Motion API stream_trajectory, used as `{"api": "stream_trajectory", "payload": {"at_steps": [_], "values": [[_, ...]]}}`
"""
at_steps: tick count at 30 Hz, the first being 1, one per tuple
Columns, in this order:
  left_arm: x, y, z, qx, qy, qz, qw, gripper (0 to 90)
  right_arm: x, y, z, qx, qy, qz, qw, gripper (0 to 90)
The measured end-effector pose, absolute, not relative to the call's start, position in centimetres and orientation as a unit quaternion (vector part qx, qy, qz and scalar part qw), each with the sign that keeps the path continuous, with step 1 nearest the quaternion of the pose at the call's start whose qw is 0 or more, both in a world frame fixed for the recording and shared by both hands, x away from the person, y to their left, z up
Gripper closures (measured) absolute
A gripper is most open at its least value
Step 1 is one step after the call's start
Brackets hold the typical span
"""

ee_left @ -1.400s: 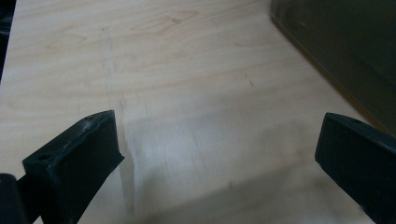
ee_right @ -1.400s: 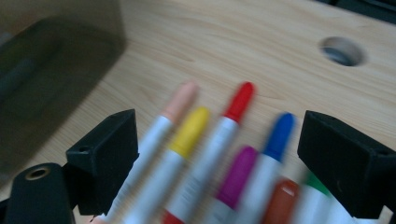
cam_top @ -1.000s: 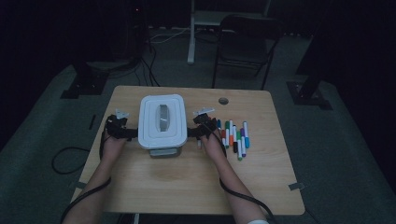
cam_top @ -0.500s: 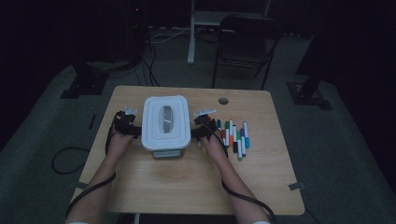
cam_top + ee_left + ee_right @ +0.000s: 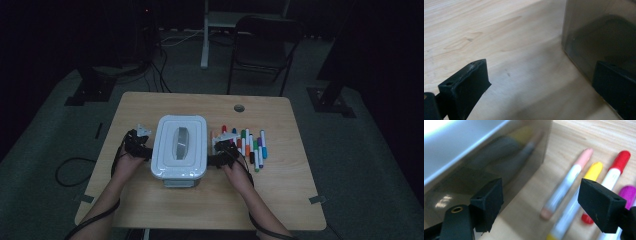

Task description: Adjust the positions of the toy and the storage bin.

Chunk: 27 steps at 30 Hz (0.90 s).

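box (image 5: pixel 474 150) cut off at frame edges, pink marker (image 5: pixel 566 185) blurred

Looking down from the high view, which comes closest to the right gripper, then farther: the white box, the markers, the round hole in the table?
1. White box, touching distance on its inner side.
2. Markers, just beyond, on its outer side; too close to rank against the box.
3. Round hole, farthest, toward the table's far edge.

box: white lidded plastic box (image 5: pixel 179 147), rounded corners, clear window in the lid
state: lid on
pose: upright, long side running away from the person
place: left-centre of the wooden table (markers lie just to its right)
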<state>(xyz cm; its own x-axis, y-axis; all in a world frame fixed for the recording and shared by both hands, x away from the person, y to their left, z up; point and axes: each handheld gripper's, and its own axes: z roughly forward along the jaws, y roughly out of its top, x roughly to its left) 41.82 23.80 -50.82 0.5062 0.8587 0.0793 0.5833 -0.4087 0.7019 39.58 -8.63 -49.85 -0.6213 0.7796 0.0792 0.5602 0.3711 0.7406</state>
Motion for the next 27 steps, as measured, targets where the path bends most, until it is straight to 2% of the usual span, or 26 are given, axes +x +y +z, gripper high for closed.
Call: {"api": "stream_trajectory", "payload": {"at_steps": [5, 11, 19, 22, 23, 27], "values": [[40.2, 23.6, -50.8, 0.822, 0.423, 0.217, 0.314, 1.5, 36.5, -9.2, -50.1, 0.405, 0.814, 0.393, 0.134, 20.2], [39.9, 24.1, -50.9, 0.826, 0.414, 0.207, 0.322, 1.5, 34.3, -9.2, -50.5, 0.399, 0.810, 0.412, 0.125, 20.0], [40.7, 25.4, -51.4, 0.820, 0.415, 0.193, 0.345, 1.5, 33.3, -8.6, -50.8, 0.383, 0.809, 0.428, 0.122, 17.1], [41.0, 25.9, -51.5, 0.814, 0.421, 0.195, 0.350, 1.5, 33.1, -8.2, -50.8, 0.363, 0.821, 0.426, 0.112, 12.7], [41.3, 26.4, -51.7, 0.818, 0.424, 0.196, 0.335, 1.5, 32.9, -7.7, -50.8, 0.345, 0.830, 0.427, 0.100, 12.1], [41.3, 27.0, -52.5, 0.821, 0.432, 0.178, 0.327, 1.5, 32.7, -7.2, -50.8, 0.323, 0.837, 0.430, 0.102, 12.1]]}}
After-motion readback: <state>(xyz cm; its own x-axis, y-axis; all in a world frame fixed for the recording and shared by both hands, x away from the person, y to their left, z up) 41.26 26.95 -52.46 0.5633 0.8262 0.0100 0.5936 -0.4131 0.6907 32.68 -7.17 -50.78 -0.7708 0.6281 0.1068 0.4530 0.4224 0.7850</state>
